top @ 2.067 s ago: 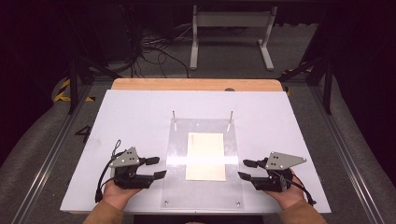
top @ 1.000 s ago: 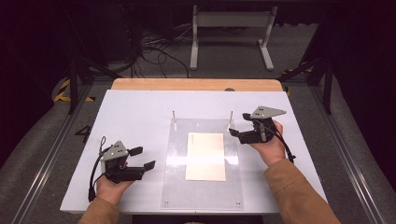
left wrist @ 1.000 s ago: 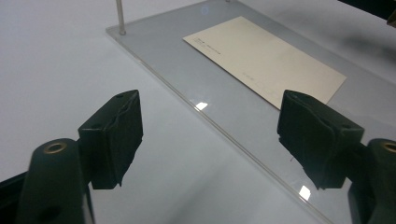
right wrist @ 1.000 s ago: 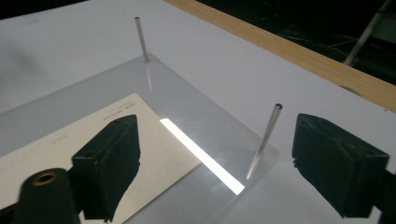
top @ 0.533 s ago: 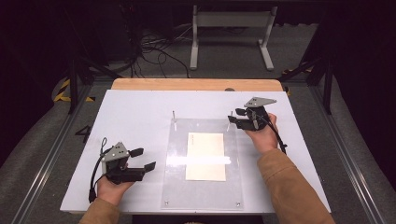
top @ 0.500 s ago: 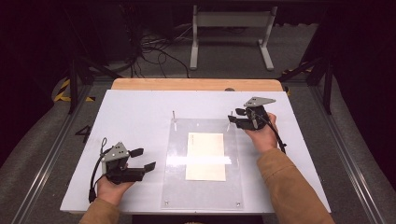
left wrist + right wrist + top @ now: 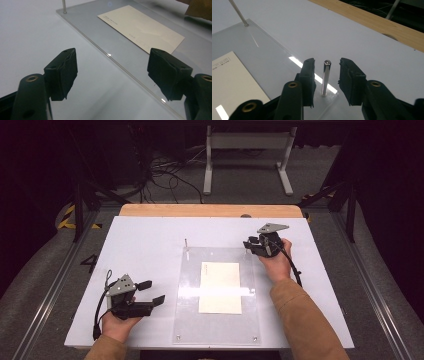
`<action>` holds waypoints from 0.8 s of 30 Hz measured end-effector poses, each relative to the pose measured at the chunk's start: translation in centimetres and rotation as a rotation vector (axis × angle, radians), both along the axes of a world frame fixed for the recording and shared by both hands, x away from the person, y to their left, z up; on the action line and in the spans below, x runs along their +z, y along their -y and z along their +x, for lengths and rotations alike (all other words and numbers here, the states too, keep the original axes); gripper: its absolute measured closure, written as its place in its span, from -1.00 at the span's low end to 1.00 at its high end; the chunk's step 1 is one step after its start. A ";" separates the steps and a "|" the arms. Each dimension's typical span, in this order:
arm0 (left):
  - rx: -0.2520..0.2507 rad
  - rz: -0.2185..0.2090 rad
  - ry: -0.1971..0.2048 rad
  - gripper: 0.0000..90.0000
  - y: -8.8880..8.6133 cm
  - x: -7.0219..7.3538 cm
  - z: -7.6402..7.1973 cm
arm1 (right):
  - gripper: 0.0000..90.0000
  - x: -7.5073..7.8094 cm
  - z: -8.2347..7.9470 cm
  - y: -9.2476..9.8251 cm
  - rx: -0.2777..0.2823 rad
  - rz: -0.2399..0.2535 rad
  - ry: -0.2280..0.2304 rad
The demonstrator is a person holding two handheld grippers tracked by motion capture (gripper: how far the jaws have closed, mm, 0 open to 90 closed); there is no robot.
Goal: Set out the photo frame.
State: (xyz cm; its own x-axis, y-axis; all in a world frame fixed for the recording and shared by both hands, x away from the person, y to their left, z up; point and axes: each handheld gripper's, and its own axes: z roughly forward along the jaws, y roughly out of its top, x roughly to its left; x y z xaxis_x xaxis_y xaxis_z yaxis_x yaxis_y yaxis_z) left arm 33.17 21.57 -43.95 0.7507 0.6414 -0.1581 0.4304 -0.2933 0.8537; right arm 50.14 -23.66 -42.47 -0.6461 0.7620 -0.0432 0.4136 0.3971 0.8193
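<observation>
White tabletop bearing a clear acrylic plate with a cream paper card on it. Right gripper, jaws just closing, straddles the upright metal pin at the plate's far right corner, pads not yet touching. Left gripper rests open beside the plate's left edge, holding nothing.

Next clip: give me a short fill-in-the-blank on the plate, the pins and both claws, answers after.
1. The right claw has just been closing, with a metal ____ between its jaws.
2. That pin stands ____ at a corner of the clear plate.
3. The cream card lies ____ on the plate.
4. The left claw holds ____ between its jaws.

Missing words: pin; upright; flat; nothing
</observation>
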 end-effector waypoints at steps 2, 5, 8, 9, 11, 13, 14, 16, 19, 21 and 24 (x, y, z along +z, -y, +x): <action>-0.004 0.003 -0.003 -0.45 0.1 0.0 0.1 | 0.49 -0.1 0.1 -0.1 0.006 -0.006 -0.009; -0.005 0.002 -0.003 -0.45 0.2 -0.1 0.1 | 0.50 -0.3 0.2 -0.2 0.012 -0.015 -0.008; -0.009 0.002 -0.004 -0.45 0.4 -0.1 0.2 | 0.67 -0.5 0.3 -0.4 0.023 -0.034 -0.002; -0.012 0.005 -0.002 -0.45 0.4 -0.1 0.2 | 0.74 -0.5 0.3 -0.5 0.021 -0.029 -0.006; -0.019 0.007 -0.002 -0.45 0.5 -0.1 0.3 | 0.84 -0.5 0.3 -0.6 0.006 -0.038 -0.006; -0.022 0.004 -0.011 -0.45 0.6 -0.1 0.2 | 0.86 -0.5 0.5 -0.4 0.003 -0.020 -0.019; -0.022 0.004 -0.010 -0.45 0.6 -0.1 0.3 | 0.87 -0.5 0.5 -0.4 0.002 -0.017 -0.024; -0.026 0.008 -0.004 -0.45 0.7 -0.1 0.3 | 0.87 -0.5 0.5 -0.5 0.000 -0.019 -0.026; -0.029 0.008 -0.004 -0.45 0.8 -0.2 0.2 | 0.88 -0.5 0.5 -0.6 -0.018 -0.014 -0.030; -0.033 0.009 -0.006 -0.45 0.9 -0.2 0.2 | 0.88 -0.5 0.5 -0.6 -0.021 -0.014 -0.029; -0.040 0.012 -0.001 -0.45 0.9 -0.2 0.2 | 0.89 -0.5 0.4 -0.7 -0.045 -0.006 -0.039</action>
State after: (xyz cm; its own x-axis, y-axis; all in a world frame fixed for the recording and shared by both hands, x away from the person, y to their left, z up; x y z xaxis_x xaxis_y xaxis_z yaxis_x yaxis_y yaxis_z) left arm 33.37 20.62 -44.11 0.7755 0.6129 -0.1513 0.4192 -0.3208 0.8493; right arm 50.58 -22.94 -42.98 -0.6124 0.7902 -0.0231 0.4628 0.3821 0.7999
